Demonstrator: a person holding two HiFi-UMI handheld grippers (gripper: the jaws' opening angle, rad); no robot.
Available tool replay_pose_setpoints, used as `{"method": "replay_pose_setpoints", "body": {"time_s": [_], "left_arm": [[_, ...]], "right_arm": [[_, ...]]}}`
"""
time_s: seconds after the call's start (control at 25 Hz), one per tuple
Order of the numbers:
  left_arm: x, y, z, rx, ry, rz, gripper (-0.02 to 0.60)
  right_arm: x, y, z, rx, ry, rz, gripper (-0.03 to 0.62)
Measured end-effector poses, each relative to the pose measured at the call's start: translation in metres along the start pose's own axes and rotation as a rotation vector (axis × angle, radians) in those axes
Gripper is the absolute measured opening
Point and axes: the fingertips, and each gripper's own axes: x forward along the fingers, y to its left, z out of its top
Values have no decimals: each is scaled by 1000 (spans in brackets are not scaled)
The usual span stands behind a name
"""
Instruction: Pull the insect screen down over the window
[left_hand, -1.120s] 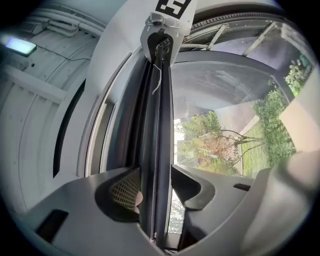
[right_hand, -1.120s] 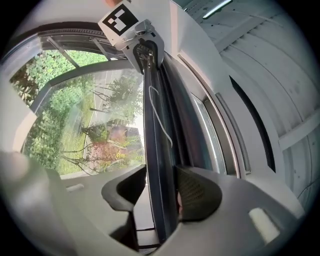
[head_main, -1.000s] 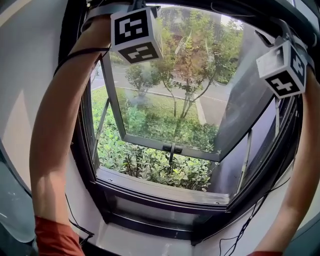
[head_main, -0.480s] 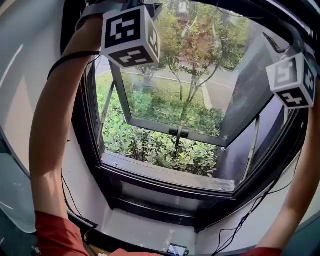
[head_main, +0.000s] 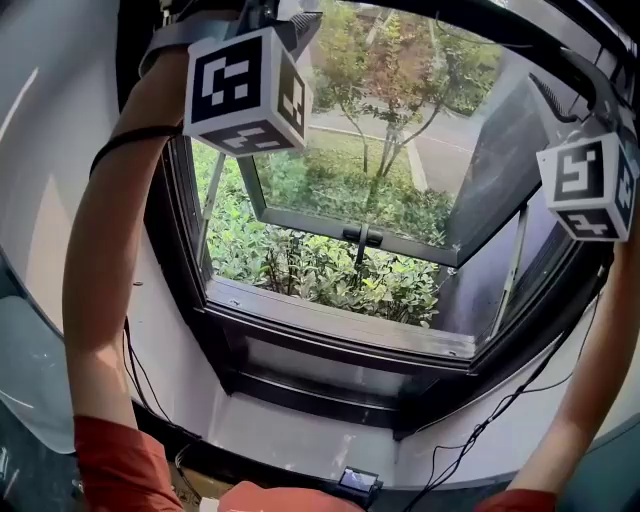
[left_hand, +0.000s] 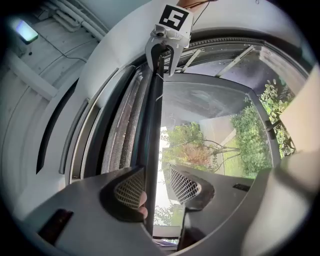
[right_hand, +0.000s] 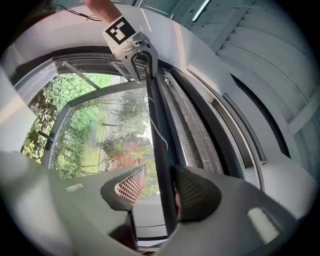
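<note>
Since the left gripper (left_hand: 156, 186) and right gripper (right_hand: 160, 192) merely straddle the slim dark screen pull bar (left_hand: 152, 125), fingers spread (left's have just been closing), it could slip out and recoil upward.

The left tool (left_hand: 157, 186) and right tool (right_hand: 159, 192) are dark grey, with mesh-textured pads (left_hand: 131, 190) inside the jaws. Each carries a white cube (head_main: 245, 90) printed with black square markers. The sleeves (head_main: 120, 465) are orange-red, and a thin black cable (head_main: 130, 140) crosses the left forearm.
</note>
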Motion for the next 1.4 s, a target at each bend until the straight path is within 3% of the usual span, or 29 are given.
{"method": "replay_pose_setpoints", "body": {"time_s": [0.84,1.4], "left_arm": [[-57,-97,13,-15,-46,-121,158],[-99,-166,15,-43,-75,-207,155]], "right_arm": [[-55,106,-25,86,0,94,196],[-93,175,-25,85,-2,163,204]]}}
